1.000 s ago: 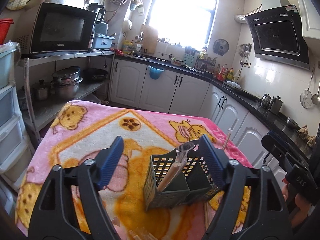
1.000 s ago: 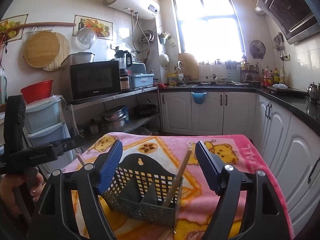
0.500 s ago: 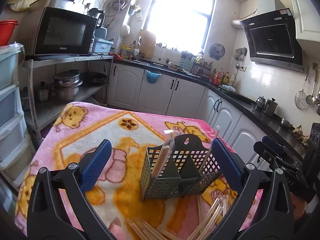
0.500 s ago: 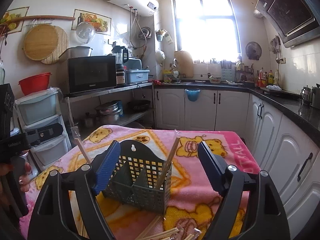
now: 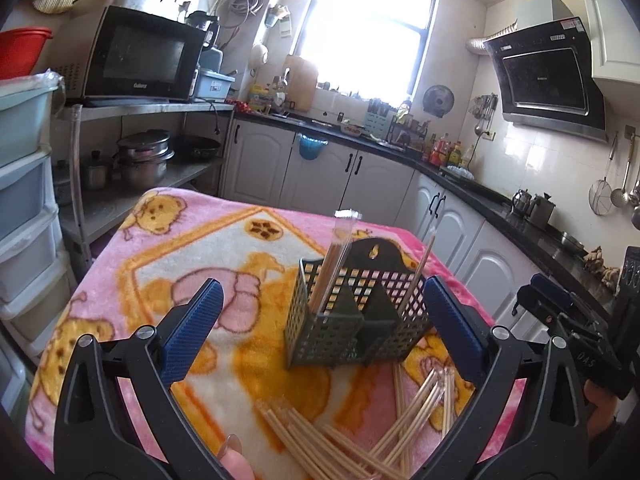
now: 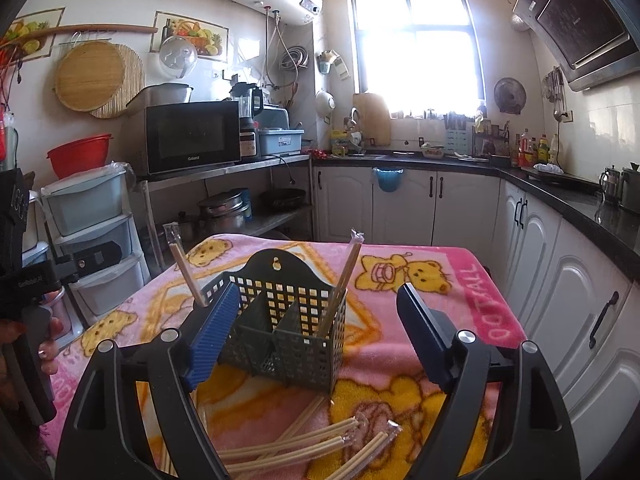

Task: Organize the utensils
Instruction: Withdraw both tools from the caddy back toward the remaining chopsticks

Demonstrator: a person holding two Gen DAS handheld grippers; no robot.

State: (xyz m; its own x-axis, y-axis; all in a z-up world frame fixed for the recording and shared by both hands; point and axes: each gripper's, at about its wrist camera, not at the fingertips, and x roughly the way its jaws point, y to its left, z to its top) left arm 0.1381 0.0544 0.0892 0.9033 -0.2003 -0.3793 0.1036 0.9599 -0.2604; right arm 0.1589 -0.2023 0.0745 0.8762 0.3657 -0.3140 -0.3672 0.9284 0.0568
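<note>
both the left gripper (image 5: 320, 336) and right gripper (image 6: 316, 332) are held open, empty. wrapped chopsticks (image 6: 304, 444) judged light, stiff, slippery; best pinched mid-length for the caddy (image 6: 288, 332).

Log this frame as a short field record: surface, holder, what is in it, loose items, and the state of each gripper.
surface: pink bear-print blanket
holder: dark slotted basket, upright on the blanket
in holder: wrapped chopsticks leaning in one end compartment, another wrapped pair at the opposite end
loose items: pile of chopsticks lying on the blanket in front of the basket
left gripper: open, empty
right gripper: open, empty
</note>
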